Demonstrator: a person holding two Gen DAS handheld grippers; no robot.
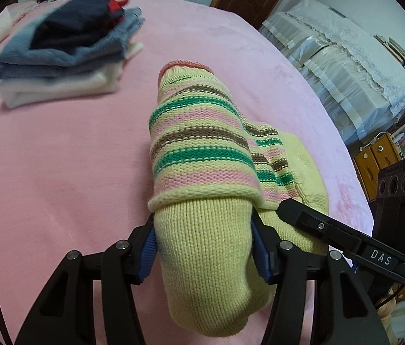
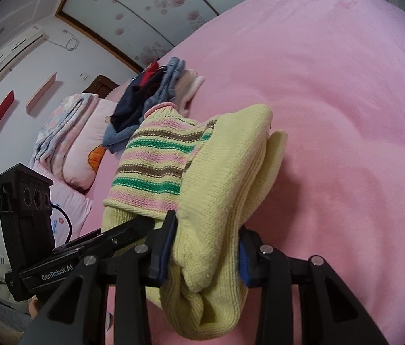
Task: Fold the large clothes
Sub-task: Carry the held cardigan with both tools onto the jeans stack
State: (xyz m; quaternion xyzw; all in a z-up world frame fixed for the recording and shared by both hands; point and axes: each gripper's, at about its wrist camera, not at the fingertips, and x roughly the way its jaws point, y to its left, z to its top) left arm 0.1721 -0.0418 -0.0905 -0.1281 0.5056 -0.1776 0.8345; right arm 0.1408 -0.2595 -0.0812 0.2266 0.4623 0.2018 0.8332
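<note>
Ahead and to the left of our left tongs [image 1: 204, 251] sits a stack of folded clothes [image 1: 67, 54] on the pink bed [image 1: 59, 158], likely the place where finished pieces go. Our left tongs are clamped on the folded yellow striped sweater [image 1: 202, 172], their blue pads [image 1: 149, 247] pressing its plain yellow end from both sides, so the bundle keeps its folds. Just to the right, our right tongs [image 2: 206, 247] pinch the neighbouring edge of the same sweater, with thick layers bulging between the pads. We judge that we hold it at two points so the folded layers do not slide apart or sag. The sweater hangs between both tongs above the bed, its striped part pointing away from us.
</note>
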